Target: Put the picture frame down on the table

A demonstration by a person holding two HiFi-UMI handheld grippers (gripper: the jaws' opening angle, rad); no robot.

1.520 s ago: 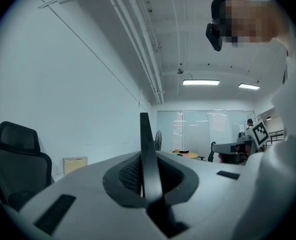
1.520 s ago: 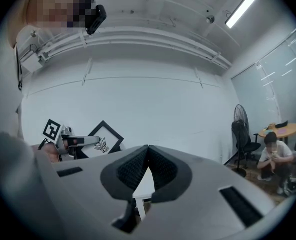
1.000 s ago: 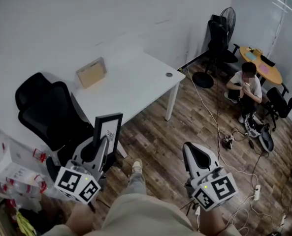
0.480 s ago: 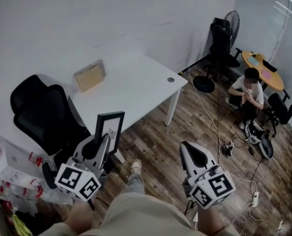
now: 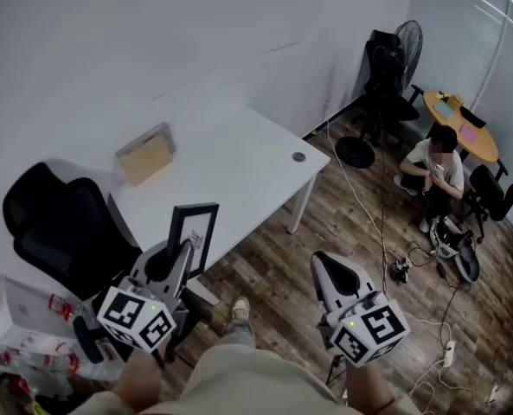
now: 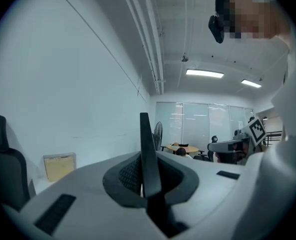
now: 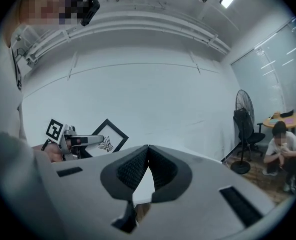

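My left gripper [image 5: 183,249] is shut on the bottom edge of a black picture frame [image 5: 194,234] and holds it upright in the air, just short of the near edge of the white table [image 5: 239,158]. In the left gripper view the frame [image 6: 148,154] stands edge-on, pinched between the jaws. My right gripper [image 5: 319,263] hangs over the wooden floor to the right with its jaws shut and nothing between them [image 7: 147,147]. From the right gripper view I see the frame [image 7: 108,136] and the left gripper [image 7: 78,141] side-on.
A tan box [image 5: 144,154] stands at the table's far left by the wall. A black office chair [image 5: 57,227] sits left of the table. A person [image 5: 435,167] crouches on the floor at the right, near cables, a fan [image 5: 405,37] and a round table [image 5: 459,124].
Both grippers and the view have moved forward toward the table. The chair has slid left in view. The frame stays in the left gripper's grip.
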